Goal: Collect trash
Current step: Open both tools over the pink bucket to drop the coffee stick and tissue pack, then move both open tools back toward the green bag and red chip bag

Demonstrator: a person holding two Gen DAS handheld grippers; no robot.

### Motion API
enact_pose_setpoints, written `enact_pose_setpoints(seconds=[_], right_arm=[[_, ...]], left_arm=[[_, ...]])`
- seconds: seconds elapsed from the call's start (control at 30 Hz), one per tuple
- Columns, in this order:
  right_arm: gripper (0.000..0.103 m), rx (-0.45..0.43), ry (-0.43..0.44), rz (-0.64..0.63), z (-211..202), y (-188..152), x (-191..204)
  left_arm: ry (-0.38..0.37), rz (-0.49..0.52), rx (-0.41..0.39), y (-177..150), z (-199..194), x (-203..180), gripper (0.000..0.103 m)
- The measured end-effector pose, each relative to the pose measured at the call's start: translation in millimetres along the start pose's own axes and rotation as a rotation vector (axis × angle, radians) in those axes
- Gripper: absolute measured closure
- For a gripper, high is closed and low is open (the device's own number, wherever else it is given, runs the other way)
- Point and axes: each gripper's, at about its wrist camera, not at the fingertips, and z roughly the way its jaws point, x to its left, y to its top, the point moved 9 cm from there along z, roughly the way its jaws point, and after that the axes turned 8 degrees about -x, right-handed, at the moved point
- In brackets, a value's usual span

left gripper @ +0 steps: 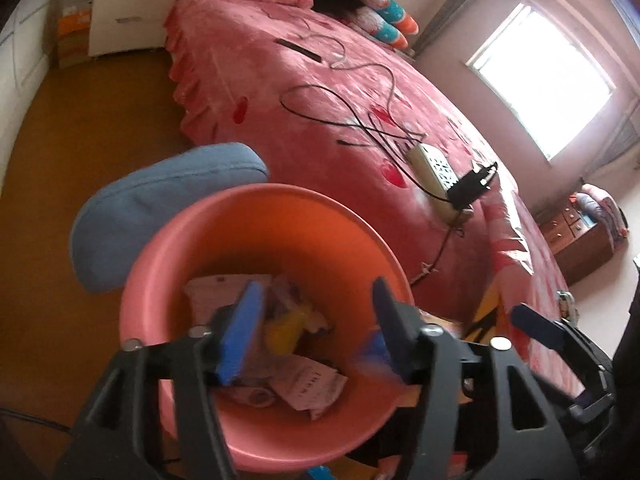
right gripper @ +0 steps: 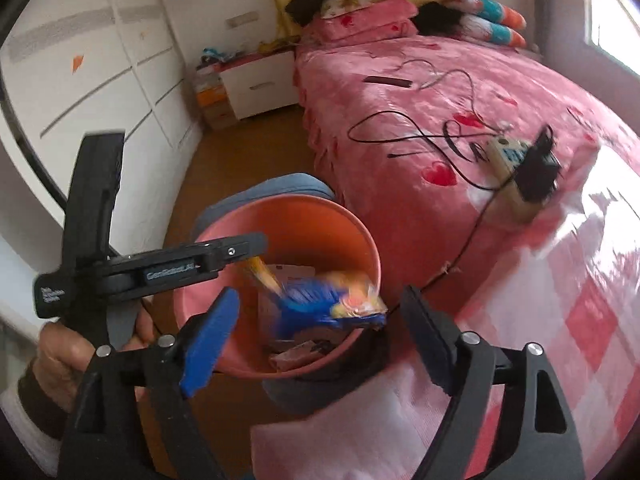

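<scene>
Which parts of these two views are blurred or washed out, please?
Left wrist view: the window is blown out white, and a blue smear blurs beside the left tool. Right wrist view: the blue-and-yellow wrapper over the pink bin is motion-smeared; the bed glares near the right edge.

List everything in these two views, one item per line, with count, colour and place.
Trash bin: one, pink, on the floor at the foot of the bed.
Trash in bin: several paper and wrapper pieces, white and yellow, at the bin's bottom.
Snack wrapper: one, blue and yellow, blurred, over the bin's mouth, touching neither gripper.
Cushion: one, blue, behind the bin.
Bed: one, pink cover with red hearts.
Power strip: one, cream, on the bed.
Adapter: one, black, on the strip.
Cables: several, black and grey, on the bed.
Nightstand: one, white, beside the bed.
Pillows: several, pink, at the headboard.
Left gripper: black, blue pads, open above the bin.
Right gripper: black, open, empty.
</scene>
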Motion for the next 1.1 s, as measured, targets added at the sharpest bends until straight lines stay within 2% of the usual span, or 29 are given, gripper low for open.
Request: enact_pose_setpoints(seconds=[0.07, 0.37, 0.6, 0.77, 1.1], right_arm=[[0.013, -0.029, -0.018, 0.034, -12, 3, -10], [0.012, -0.151, -0.090, 0.151, -74, 3, -53], [0.011, -0.148, -0.161, 0.214, -100, -28, -85], [0.011, -0.148, -0.173, 0.261, -114, -47, -98], [0.010, -0.194, -0.228, 0.285, -152, -59, -118]], left_arm=[[0.015, 0.005, -0.009, 2, -1, 1, 0.032], [0.011, 0.060, -0.050, 9, -20, -20, 0.024], [-0.028, 0.125, -0.059, 4, -34, -54, 0.021], [-0.054, 0.175, -0.059, 0, -43, -80, 0.018], [-0.097, 0.266, -0.068, -12, -63, -135, 0.015]])
